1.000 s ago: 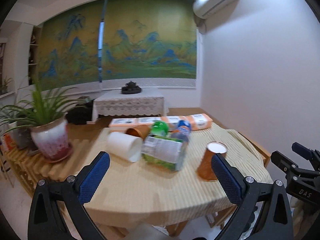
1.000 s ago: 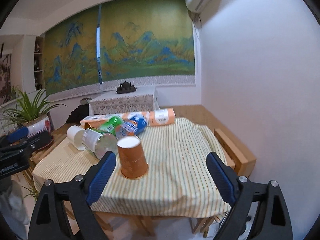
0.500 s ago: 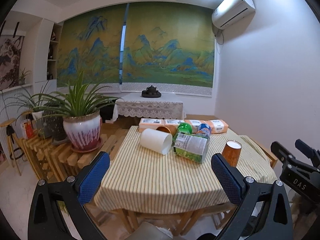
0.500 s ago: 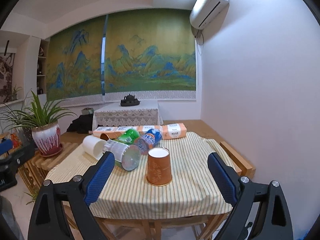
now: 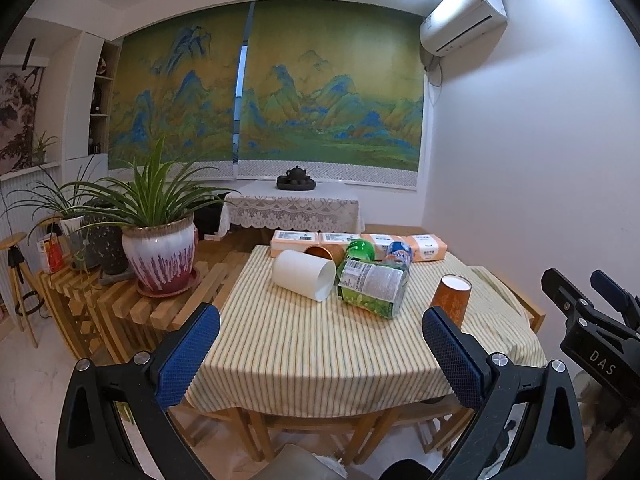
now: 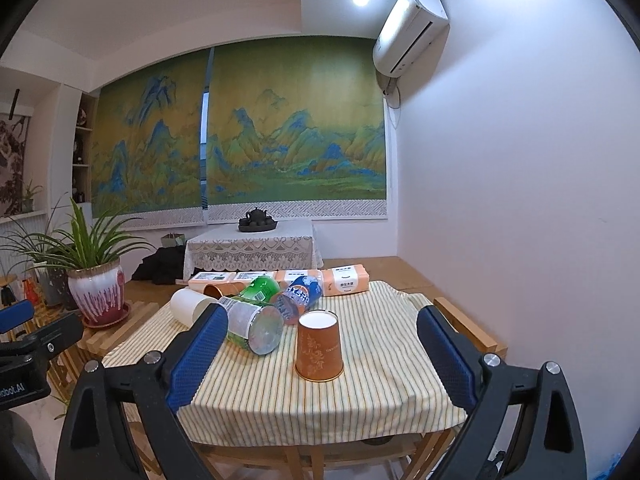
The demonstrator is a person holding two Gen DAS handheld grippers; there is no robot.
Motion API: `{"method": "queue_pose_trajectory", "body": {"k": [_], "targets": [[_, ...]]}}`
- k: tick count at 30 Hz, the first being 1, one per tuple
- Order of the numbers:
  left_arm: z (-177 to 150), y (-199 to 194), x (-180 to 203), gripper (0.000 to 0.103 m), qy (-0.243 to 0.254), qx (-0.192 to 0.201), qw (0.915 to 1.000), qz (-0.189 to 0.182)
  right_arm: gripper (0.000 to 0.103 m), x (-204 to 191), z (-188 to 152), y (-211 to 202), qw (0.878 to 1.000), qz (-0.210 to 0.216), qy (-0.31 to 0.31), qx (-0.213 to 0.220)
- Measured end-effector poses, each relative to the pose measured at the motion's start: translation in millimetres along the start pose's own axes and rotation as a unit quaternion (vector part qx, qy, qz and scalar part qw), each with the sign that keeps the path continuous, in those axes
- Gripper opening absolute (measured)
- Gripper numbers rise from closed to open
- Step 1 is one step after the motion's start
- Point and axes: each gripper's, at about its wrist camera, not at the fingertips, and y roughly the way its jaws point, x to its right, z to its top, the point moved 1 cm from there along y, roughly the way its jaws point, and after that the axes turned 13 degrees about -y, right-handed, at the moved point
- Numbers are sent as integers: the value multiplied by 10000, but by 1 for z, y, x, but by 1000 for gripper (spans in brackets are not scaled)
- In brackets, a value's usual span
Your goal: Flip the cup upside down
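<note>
A brown patterned paper cup (image 6: 319, 346) stands upside down, white base up, on the striped tablecloth; it also shows in the left wrist view (image 5: 451, 296) at the table's right side. My right gripper (image 6: 322, 354) is open and empty, held back off the table's near edge, apart from the cup. My left gripper (image 5: 320, 354) is open and empty, also back from the table. The right gripper's body (image 5: 596, 340) shows at the right edge of the left wrist view.
A white cup (image 5: 304, 274) lies on its side beside a green can (image 5: 374, 286), a green bottle (image 6: 260, 288), a blue bottle (image 6: 300, 298) and another brown cup (image 5: 322, 252). Tissue packs (image 5: 358, 242) line the far edge. A potted plant (image 5: 158, 252) stands on a slatted bench at left.
Both grippers have drawn back and away from the table, so it looks smaller and farther. The brown cup has stayed upside down in place.
</note>
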Motion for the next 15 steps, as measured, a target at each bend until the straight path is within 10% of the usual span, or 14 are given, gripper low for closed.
{"method": "queue_pose_trajectory", "body": {"k": [15], "targets": [[-3, 21, -12, 103, -71, -70, 9998, 192, 94, -3, -5, 8, 10000, 56, 53, -33]]}}
